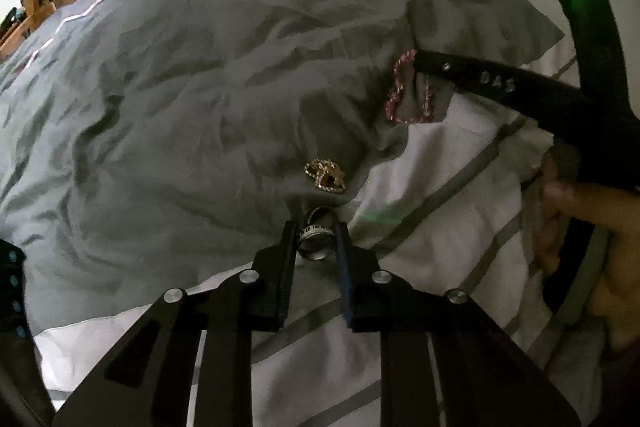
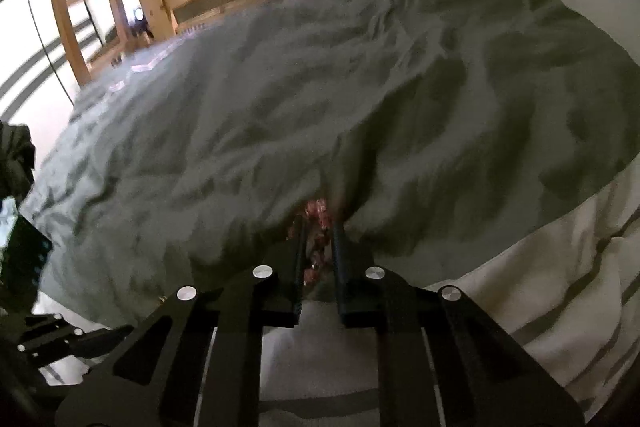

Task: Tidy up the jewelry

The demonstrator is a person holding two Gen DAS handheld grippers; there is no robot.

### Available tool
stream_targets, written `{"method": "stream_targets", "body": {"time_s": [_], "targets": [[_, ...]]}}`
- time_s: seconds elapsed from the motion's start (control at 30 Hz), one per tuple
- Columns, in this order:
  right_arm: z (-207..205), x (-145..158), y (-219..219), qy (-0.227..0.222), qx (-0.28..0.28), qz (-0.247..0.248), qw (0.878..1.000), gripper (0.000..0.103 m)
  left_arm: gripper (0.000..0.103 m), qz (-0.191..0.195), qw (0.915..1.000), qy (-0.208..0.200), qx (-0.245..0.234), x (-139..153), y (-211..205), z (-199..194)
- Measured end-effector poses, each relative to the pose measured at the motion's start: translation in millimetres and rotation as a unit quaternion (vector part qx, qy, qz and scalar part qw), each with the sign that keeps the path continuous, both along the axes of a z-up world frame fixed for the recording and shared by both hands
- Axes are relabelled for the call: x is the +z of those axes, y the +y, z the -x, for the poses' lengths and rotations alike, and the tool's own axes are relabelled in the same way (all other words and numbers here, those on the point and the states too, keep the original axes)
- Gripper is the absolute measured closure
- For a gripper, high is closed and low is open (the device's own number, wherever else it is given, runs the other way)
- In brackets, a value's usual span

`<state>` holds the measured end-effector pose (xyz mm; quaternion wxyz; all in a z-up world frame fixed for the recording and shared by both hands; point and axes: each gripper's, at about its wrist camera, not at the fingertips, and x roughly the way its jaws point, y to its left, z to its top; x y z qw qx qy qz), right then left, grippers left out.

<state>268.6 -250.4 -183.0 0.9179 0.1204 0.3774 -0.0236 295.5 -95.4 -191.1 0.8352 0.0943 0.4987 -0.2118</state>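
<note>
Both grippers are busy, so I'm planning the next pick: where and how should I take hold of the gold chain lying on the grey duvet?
Grip the gold chain at the middle of its heap, coming straight down from above. It lies bunched in a small flat tangle on the soft grey duvet, with no free end raised, so pinching the thickest cluster should gather several loops. It sits just beyond the left gripper, which holds the silver ring.

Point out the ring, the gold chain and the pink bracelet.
ring (image 1: 316, 241): left wrist view, on its silver band.
gold chain (image 1: 325, 176): left wrist view, middle of the heap.
pink bracelet (image 1: 394, 89): left wrist view, its left strand.

Grey duvet (image 1: 192, 87), gold chain (image 1: 325, 175), pink bracelet (image 1: 400, 91), white grey-striped sheet (image 1: 440, 187)
</note>
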Motion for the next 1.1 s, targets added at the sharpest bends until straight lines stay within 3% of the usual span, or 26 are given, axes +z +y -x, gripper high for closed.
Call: {"method": "stream_targets", "body": {"time_s": [0.47,0.7,0.8,0.87,0.9,0.93,0.97,1.1], "targets": [[13,24,-12,-0.068,0.001,-0.054,0.996,0.090,0.085,0.020,0.9991,-0.028,0.026,22,16,-2],[23,36,-17,-0.128,0.044,-0.136,0.981,0.090,0.085,0.034,0.9976,-0.047,0.037,41,30,2],[21,35,-18,-0.106,0.034,-0.127,0.986,0.088,0.085,0.045,0.9964,-0.051,0.051,48,39,2],[14,26,-16,-0.071,0.034,-0.117,0.990,0.082,0.085,0.051,0.9957,-0.049,0.060,50,45,2],[11,19,-14,-0.051,0.029,-0.107,0.993,0.061,0.085,0.054,0.9954,-0.048,0.063,52,47,2],[8,12,-10,-0.037,0.030,-0.099,0.994,0.032,0.085,0.055,0.9954,-0.048,0.063,52,47,1],[6,7,-6,-0.028,0.032,-0.087,0.995,0.023,0.085,0.055,0.9953,-0.047,0.064,52,46,1],[-6,-22,11,0.028,0.017,0.012,0.999,0.027,0.085,0.054,0.9957,-0.046,0.060,51,44,0]]}}
